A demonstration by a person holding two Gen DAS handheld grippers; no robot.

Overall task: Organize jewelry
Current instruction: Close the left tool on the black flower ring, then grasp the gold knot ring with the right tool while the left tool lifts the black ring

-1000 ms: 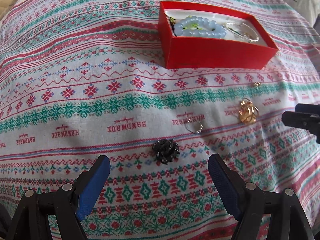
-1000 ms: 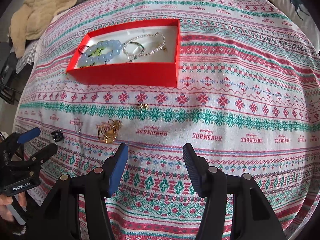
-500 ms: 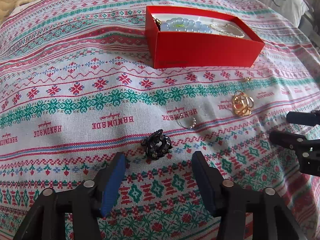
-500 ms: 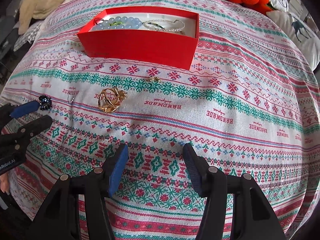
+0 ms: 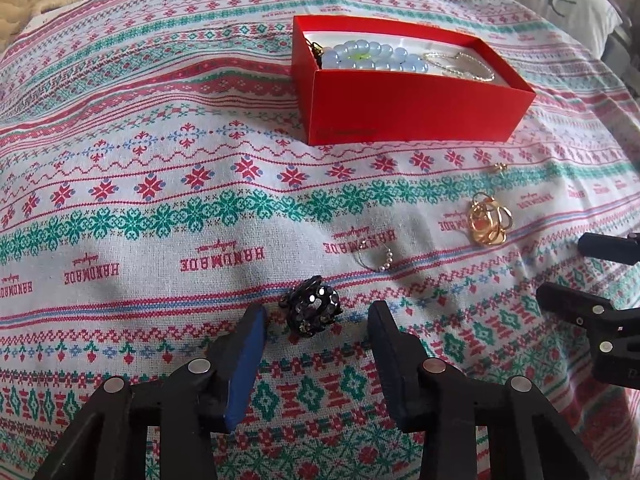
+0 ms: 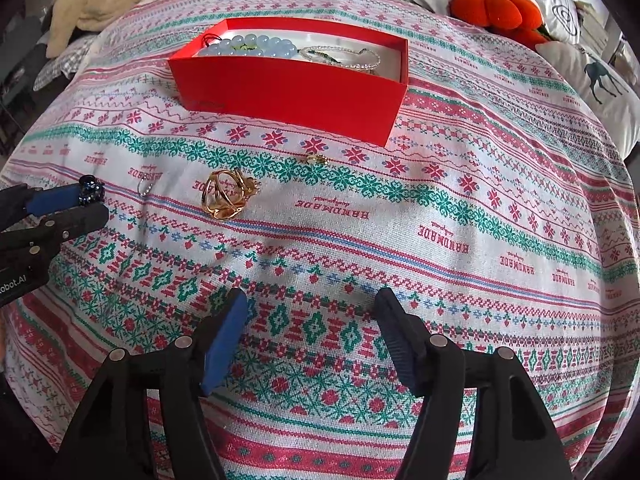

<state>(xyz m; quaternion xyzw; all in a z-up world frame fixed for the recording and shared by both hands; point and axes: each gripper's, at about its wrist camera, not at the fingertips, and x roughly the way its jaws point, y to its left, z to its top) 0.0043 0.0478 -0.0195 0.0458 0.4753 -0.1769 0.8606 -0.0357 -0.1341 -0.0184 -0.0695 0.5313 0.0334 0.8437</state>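
Left wrist view puts the left gripper (image 5: 316,322) low over the cloth (image 5: 160,184), its fingers (image 5: 248,344) spread wide with the black ring (image 5: 313,310) lying between the tips, gripped by neither. To take it well, I judge the tips should press slightly into the soft cloth so both pads meet the ring's sides before closing slowly; a quick squeeze could flick it away or pinch a fold of fabric. Beyond it lie a thin silver hoop (image 5: 374,258), a gold ring cluster (image 5: 489,222) and a tiny gold stud (image 5: 499,167), then the red box (image 5: 408,108) holding blue beads (image 5: 372,56) and a pale chain (image 5: 460,66).

Right wrist view shows what the other cannot: the right gripper (image 6: 310,316), fingers wide apart and holding nothing, over bare cloth well short of the gold cluster. It also sees the left gripper side-on at the ring, though whether a tip touches it is hard to say from there
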